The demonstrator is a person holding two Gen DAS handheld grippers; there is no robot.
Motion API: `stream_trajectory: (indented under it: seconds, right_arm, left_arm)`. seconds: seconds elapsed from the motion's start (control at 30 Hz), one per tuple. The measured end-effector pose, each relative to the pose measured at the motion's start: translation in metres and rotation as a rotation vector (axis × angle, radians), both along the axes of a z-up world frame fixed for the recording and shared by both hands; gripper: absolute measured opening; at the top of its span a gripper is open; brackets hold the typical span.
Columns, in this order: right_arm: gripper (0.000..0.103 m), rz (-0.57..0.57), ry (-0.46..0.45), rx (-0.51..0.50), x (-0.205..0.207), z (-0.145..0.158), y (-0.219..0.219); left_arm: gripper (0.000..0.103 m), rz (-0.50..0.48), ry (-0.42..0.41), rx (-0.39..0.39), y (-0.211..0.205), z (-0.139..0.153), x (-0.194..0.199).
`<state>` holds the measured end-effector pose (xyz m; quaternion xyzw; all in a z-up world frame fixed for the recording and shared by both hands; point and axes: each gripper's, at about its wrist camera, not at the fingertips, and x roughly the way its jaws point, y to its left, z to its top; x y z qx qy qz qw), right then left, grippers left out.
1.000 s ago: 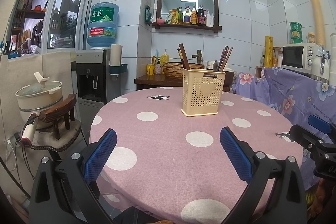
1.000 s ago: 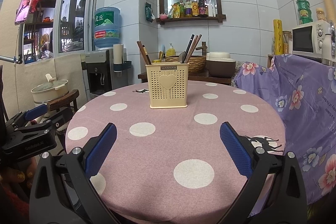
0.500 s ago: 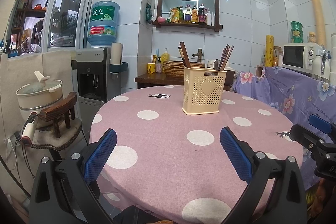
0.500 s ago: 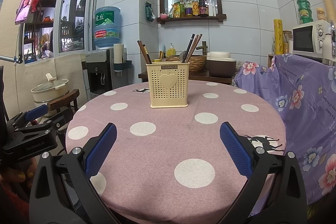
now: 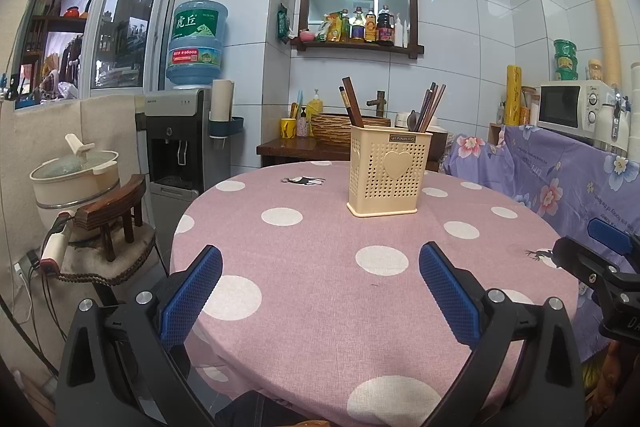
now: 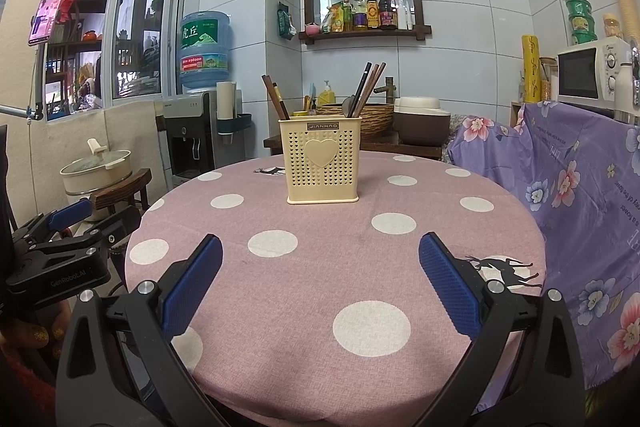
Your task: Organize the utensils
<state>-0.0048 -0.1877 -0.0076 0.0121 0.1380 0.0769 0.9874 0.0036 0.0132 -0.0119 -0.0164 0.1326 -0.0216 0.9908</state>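
A cream perforated utensil holder (image 5: 387,171) (image 6: 323,159) with a heart on its front stands upright near the far side of the round pink polka-dot table (image 5: 328,291) (image 6: 304,291). Dark chopsticks (image 5: 352,102) (image 6: 370,87) and a spoon (image 6: 349,104) stick out of its top. My left gripper (image 5: 320,281) hovers open over the near left edge, nothing between its blue pads. My right gripper (image 6: 320,277) is open too, empty, over the near right part. Each gripper shows at the edge of the other's view: the right gripper (image 5: 608,263), the left gripper (image 6: 60,239).
A water dispenser (image 5: 182,135) and a stool with a pot (image 5: 76,179) stand left of the table. Right of it is a purple floral cloth (image 6: 580,187) under a microwave (image 5: 572,107). A wooden side table with a basket (image 6: 368,123) is behind.
Both views have shifted slightly, with the holder a touch lower in frame. Both grippers stay open and empty.
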Motion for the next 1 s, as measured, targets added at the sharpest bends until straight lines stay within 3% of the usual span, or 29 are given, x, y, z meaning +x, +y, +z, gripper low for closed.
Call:
stream_trajectory:
  seconds: [1.0]
  right_arm:
    - [0.097, 0.001, 0.005, 0.003, -0.0001, -0.0007, 0.0001]
  left_arm:
    - [0.098, -0.003, 0.006, 0.005, -0.0059, -0.0022, -0.0030]
